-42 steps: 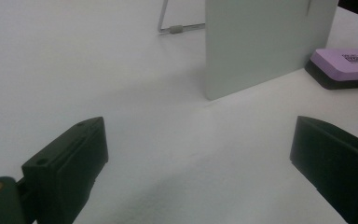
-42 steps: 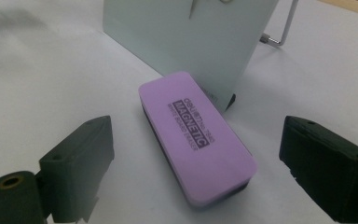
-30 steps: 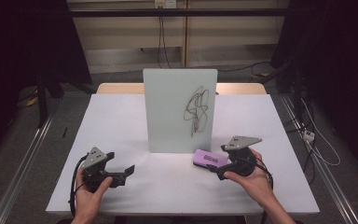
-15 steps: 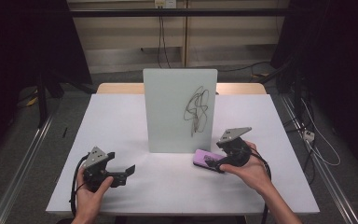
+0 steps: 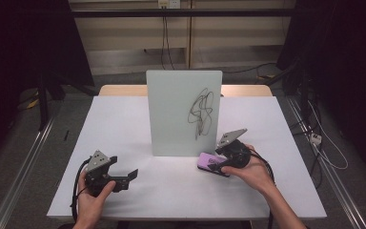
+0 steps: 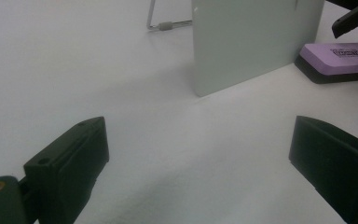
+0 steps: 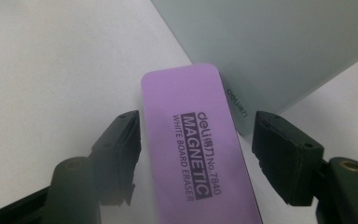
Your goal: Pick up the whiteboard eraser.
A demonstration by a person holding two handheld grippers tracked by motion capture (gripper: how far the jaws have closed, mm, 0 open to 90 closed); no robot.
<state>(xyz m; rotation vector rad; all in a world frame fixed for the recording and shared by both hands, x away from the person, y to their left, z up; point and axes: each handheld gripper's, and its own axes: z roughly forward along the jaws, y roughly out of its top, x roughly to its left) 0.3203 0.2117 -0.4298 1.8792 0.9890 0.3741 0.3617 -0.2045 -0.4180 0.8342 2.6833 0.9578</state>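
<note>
A purple whiteboard eraser (image 5: pixel 208 163) (image 7: pixel 186 107) with a black base lies flat on the white table (image 5: pixel 124 124), just in front of the board's right corner. The small whiteboard (image 5: pixel 171 112) (image 7: pixel 270 42) stands upright and bears a black scribble (image 5: pixel 201 112). My right gripper (image 5: pixel 214 165) (image 7: pixel 198 149) straddles the eraser. Its jaws have just been closing: one jaw is at the eraser's edge, and a slim gap remains at the other. My left gripper (image 5: pixel 132 175) (image 6: pixel 200 154) rests open on the table at the front left, with nothing between its fingers. It faces the board and the eraser (image 6: pixel 338 55).
The board's wire stand (image 6: pixel 161 24) sticks out behind it. Bare tabletop lies between the two grippers and left of the board. Cables and metal rails run along the floor on both sides of the table.
My right gripper has moved left and down over the eraser, and its jaws have narrowed around it. The left gripper and the board have not moved.
</note>
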